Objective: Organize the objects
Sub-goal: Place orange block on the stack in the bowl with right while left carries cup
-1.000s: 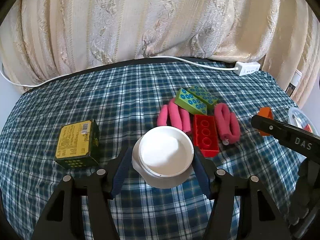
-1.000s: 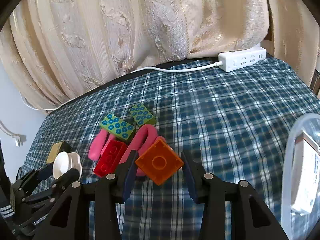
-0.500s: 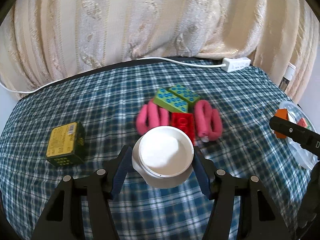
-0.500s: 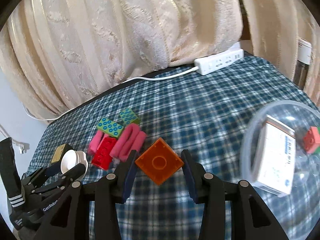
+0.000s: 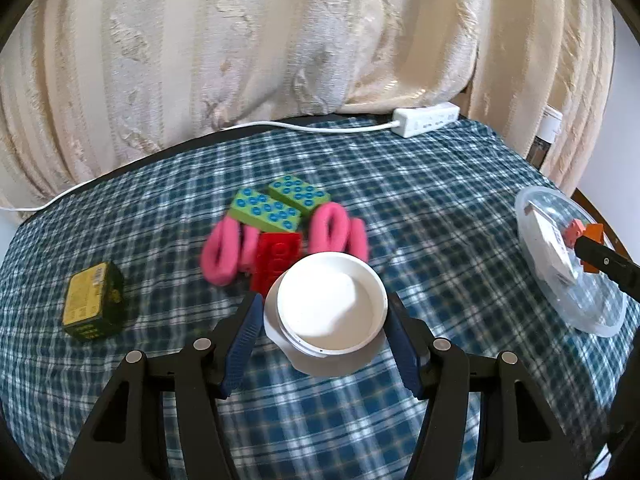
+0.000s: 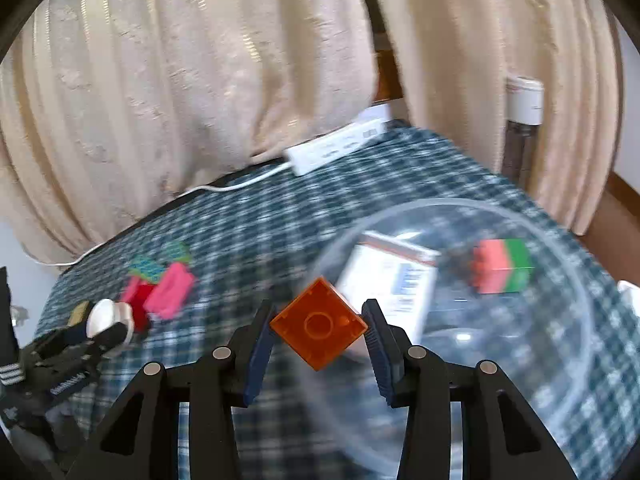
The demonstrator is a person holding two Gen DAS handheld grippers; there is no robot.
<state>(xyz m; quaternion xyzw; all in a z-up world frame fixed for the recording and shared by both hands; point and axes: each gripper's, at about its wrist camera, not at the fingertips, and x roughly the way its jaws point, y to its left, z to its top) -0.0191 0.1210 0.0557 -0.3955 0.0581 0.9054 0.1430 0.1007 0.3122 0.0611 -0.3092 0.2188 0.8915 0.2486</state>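
1. Two items already lie in the clear bowl (image 6: 460, 216): a white carton (image 6: 392, 280) and a red-green block (image 6: 502, 266)
2. Right gripper (image 6: 319, 330) clamps an orange block (image 6: 319, 326) at the bowl's rim
3. Left gripper (image 5: 326, 320) grips a white cup (image 5: 330, 312)
4. Green bricks (image 5: 280, 202), pink rolls (image 5: 222, 254), a red brick (image 5: 276, 260) and a green box (image 5: 94, 300) remain on the cloth

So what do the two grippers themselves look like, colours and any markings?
Both grippers look alike: the left gripper and right gripper each have matte black plastic arms with cut-out slots, round silver screw heads at the joints, and dark blue ribbed finger pads. In the right wrist view, the left gripper's side carries small white lettering, too blurred to read. No cables or sleeves show.
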